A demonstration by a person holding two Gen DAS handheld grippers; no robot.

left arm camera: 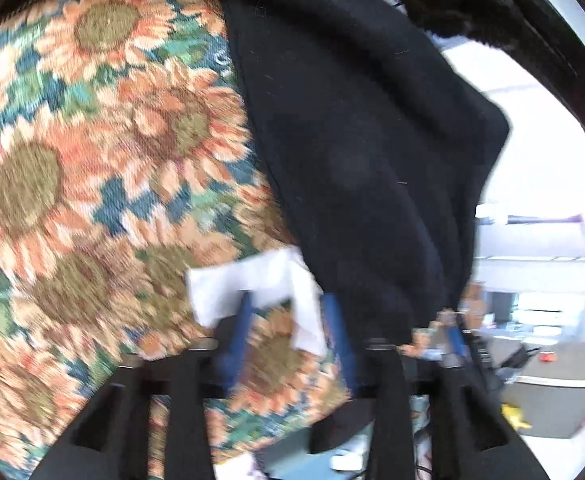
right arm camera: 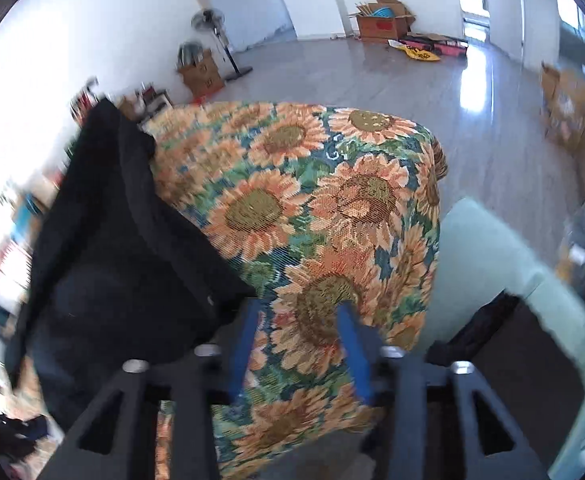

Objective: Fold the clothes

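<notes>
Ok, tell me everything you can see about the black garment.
The black garment is a soft, knit-looking piece, plain, with a seam along one edge and a white tag. It hangs lifted and draped, loosely creased, above the sunflower cloth. The left claw stands open at the tag; the right claw is open beside its edge, apparently not gripping.

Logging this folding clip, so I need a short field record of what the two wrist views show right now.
surface: sunflower-print cloth covering the table
garment: black garment, lifted and hanging above the cloth
tag: white label by the garment's edge
left gripper: open, blue fingers apart near the label
right gripper: open, beside the garment
background: cardboard boxes, standing fan
</notes>
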